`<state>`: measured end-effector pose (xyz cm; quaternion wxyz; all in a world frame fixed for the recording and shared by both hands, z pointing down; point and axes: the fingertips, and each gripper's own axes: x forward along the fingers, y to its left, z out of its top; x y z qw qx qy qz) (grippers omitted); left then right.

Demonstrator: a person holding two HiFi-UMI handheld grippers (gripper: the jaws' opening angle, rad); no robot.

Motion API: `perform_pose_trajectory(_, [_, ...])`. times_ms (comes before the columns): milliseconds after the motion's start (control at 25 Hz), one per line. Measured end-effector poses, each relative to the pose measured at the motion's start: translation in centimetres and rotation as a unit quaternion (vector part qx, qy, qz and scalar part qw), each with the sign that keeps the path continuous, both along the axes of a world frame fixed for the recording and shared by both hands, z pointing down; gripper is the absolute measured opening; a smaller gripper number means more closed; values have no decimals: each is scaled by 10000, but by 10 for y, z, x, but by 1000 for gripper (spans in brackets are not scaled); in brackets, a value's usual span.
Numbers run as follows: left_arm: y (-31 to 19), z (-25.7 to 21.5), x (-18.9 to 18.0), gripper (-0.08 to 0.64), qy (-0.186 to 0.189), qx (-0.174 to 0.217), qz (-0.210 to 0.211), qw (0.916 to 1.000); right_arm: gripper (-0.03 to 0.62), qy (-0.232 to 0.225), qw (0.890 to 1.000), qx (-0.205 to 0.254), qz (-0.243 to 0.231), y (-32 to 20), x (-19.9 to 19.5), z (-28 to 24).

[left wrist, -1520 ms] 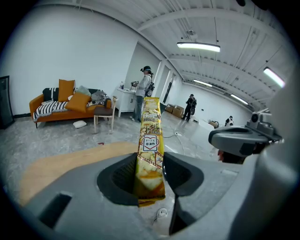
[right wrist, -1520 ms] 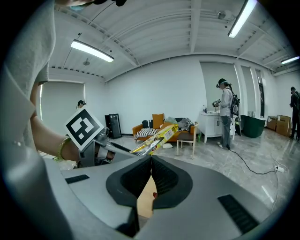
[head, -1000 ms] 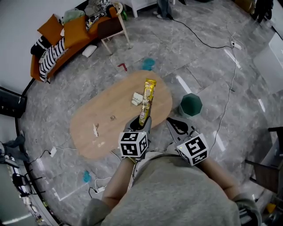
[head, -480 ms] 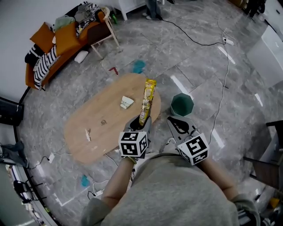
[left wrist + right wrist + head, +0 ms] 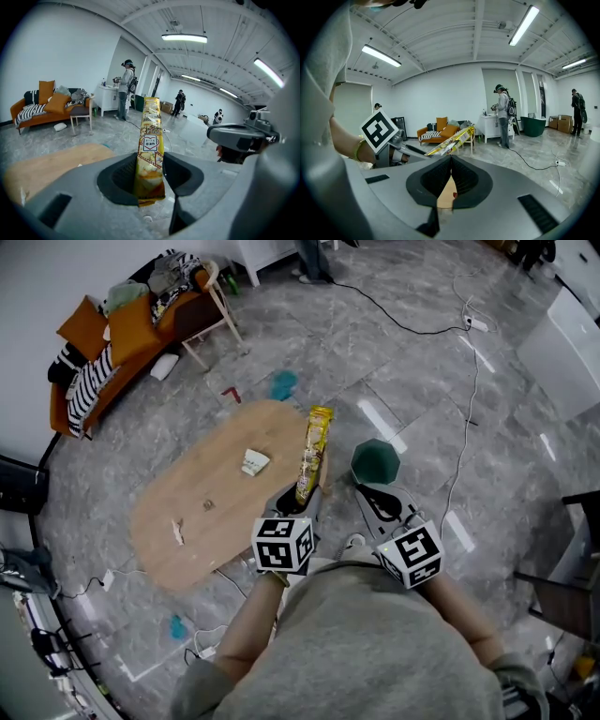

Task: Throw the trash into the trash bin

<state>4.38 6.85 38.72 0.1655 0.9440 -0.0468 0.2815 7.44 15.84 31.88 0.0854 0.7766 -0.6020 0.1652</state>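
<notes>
The left hand-held gripper is clamped part-way closed on the bottom end of a long yellow snack packet, both pads pressing its sides. The packet stands out from the jaws toward 12 o'clock in the head view. The right hand-held gripper has its jaws closed together at the tips with nothing between them. It sits at 3 o'clock of the left one, close beside it.

Below them is an oval wooden counter on a grey marbled floor. On the counter lie a crumpled white paper near its middle and a few small scraps toward its 8 o'clock end. An orange sofa piled with cushions stands against the wall at 10 o'clock. A chair is beside it, and a black cable trails across the tiles at 2 o'clock. A blue scrap lies on the floor just past the counter's far edge.

The dark green trash bin stands on the floor just off the counter's right edge. It is at 2 o'clock of the left hand-held gripper and at 1 o'clock of the right one's tips, very near them. The packet's top end is at 11 o'clock of the bin, apart from it.
</notes>
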Motion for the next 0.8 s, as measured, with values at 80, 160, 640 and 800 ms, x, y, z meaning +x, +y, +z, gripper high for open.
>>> perform_pose_trajectory(80, [5, 0, 5, 160, 7, -7, 17, 10000, 9, -2, 10000, 15, 49, 5, 6, 1])
perform_pose_trajectory(160, [10, 0, 9, 160, 3, -6, 44, 10000, 9, -12, 9999, 27, 100, 10, 10, 1])
perform_pose_trajectory(640, [31, 1, 27, 160, -71, -33, 304, 9995, 9, -200, 9986, 59, 484, 36, 23, 6])
perform_pose_trajectory(800, [32, 1, 32, 160, -77, -4, 364, 9993, 9, -243, 9977, 94, 622, 43, 25, 7])
